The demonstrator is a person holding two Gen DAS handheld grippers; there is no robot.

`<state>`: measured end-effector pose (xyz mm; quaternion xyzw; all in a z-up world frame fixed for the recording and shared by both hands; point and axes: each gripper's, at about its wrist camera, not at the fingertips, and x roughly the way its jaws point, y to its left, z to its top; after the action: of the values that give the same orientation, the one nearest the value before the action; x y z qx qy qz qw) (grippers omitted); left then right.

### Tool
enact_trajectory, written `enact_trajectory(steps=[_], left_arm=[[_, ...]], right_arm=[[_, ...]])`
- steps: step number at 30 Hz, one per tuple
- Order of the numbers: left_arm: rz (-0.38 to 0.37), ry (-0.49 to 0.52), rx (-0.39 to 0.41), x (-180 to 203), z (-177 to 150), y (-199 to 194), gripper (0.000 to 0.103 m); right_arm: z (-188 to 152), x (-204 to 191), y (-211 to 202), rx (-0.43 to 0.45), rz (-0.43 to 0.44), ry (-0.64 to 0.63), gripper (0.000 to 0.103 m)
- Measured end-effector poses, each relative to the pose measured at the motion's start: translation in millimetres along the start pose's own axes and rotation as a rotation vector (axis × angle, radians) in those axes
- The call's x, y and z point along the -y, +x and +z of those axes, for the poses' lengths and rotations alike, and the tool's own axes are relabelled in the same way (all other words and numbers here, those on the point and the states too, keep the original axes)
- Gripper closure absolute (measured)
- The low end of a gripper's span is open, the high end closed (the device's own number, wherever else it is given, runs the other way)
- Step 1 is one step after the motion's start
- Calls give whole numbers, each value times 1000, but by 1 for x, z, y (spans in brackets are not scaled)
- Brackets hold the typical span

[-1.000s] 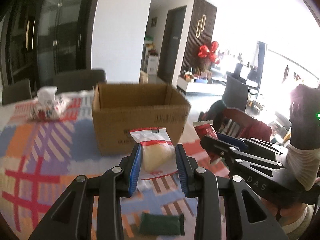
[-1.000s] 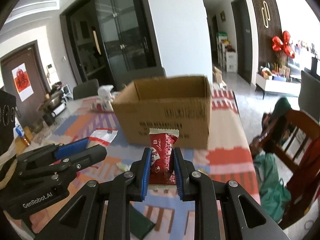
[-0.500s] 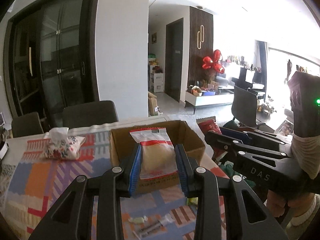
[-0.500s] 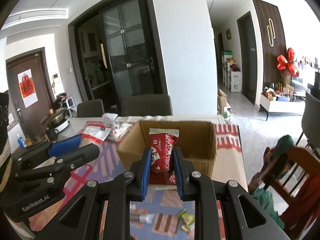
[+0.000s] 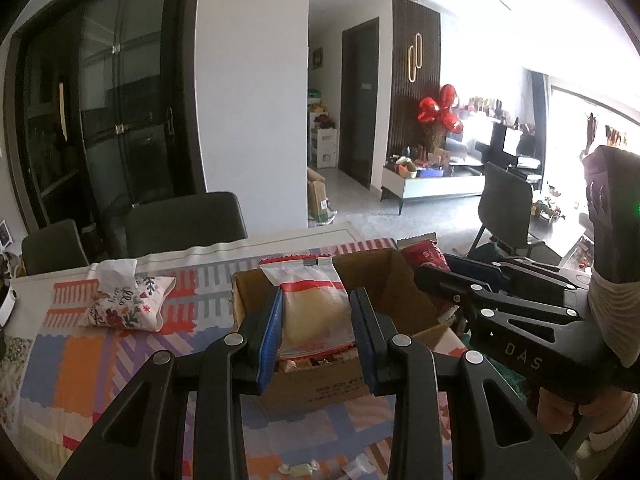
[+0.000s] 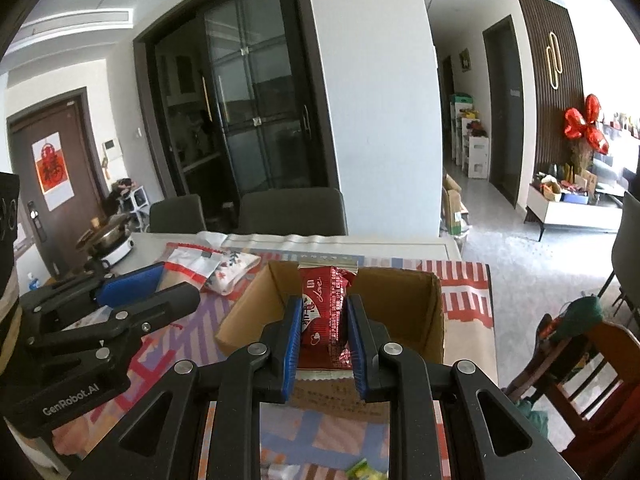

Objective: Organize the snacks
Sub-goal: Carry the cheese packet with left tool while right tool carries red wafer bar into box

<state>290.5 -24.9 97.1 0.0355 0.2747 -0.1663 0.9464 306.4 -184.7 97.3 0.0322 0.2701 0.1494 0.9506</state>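
Two packets in hand, one per tool, both held up over the box (image 5: 404, 304).

Left tool (image 5: 316, 336): closed on the clear packet (image 5: 310, 304), which has a red band and a pale bun-like lump inside. Pads press the sides of the lump at mid-height; the crimped top seal stands free above the pads. From this view the packet sits in front of the box's open top, near its left wall.

Right tool (image 6: 323, 344): closed on the red packet (image 6: 326, 312), foil-look wrapper, upright, clamped across its lower half. It hangs over the near wall of the box, roughly centred on the opening.

Handling, judged: both are light, soft, air-filled film bags. The film looks slick, so a grip on the flat seal alone could slide; gripping across the filling, as now, holds better. The pale filling looks squashy and may dent or crumble under hard squeeze. The red wrapper is crinkled at the pads, so it yields too. Neither should suffer from a short drop into the box.

The box already holds some wrapped items at its bottom, seen under the clear packet. Small sweets (image 5: 298, 468) lie loose on the table (image 5: 80, 360), on the near side of the box. A tissue pouch (image 5: 128, 308) sits left of the box.
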Motion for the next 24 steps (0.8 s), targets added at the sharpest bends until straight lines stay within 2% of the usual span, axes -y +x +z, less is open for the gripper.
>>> enact_trajectory(steps=[6,12,14,15,16,17,19,24], left_arm=[[-5,-28,-65,-9,3,35,69],[32,-19,-84,-12,3,58,67],[55,-2,-89,-11,1,63,60],[66,4,-91,-11,1,65,47],[77,1,-86,-11,-1,65,40],[84,-3,-80,-12,-3,63,40],[90,-4,-73,-12,-7,57,40],[95,38,-56,-6,-22,35,38]], right_arm=[[1,5,27,-38,0,-2,80],[-2,14,47,-74,-11,4,80],[-4,15,53,-80,-16,10,79],[-4,16,55,-82,-19,10,79],[-4,14,57,-82,-26,10,77],[-5,14,57,-83,-34,10,62],[-7,16,55,-75,-65,14,49],[-20,11,40,-73,-81,9,48]])
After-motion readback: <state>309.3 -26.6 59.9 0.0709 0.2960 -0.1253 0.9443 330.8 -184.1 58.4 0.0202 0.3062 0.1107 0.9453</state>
